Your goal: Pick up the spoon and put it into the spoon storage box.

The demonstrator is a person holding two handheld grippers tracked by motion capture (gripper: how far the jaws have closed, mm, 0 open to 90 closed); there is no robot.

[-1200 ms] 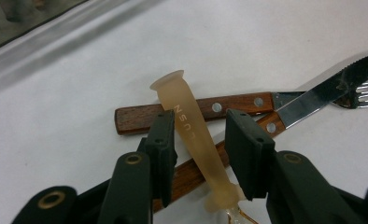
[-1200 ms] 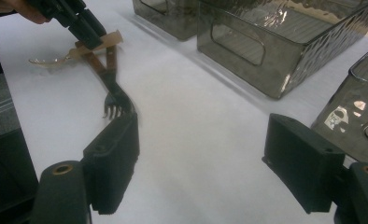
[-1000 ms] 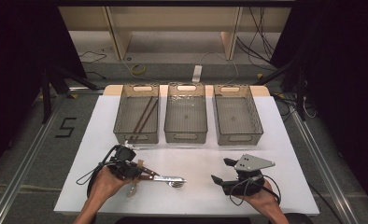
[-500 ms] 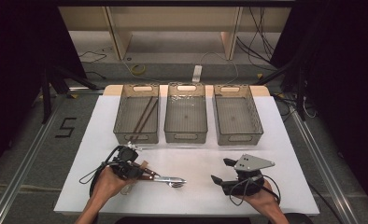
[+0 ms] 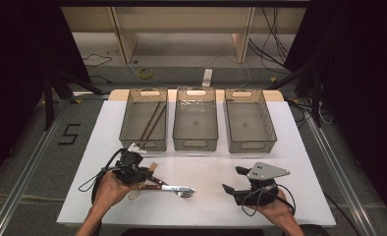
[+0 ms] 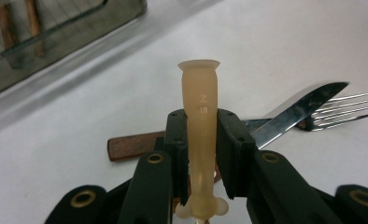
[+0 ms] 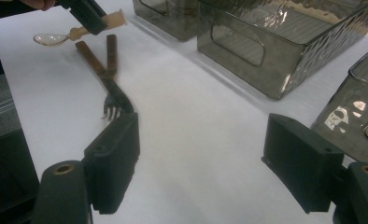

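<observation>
Left tool point(image 6: 201, 154) just closed, now clamped on spoon point(image 6: 200, 107) handle; knife point(image 6: 294, 109) + fork point(image 6: 345, 105) at 3 o'clock. Right tool point(image 7: 201, 154) hangs slack w/ nothing in it.

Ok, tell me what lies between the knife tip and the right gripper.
Bare white table: the high view shows nothing between the knife tip and the right gripper.

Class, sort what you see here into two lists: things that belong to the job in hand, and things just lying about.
In the job:
left gripper, shut on the spoon
knife
fork
three bins
chopsticks in the left bin

Lying about:
cables on the floor
yellow ring
right gripper, open and idle
</observation>
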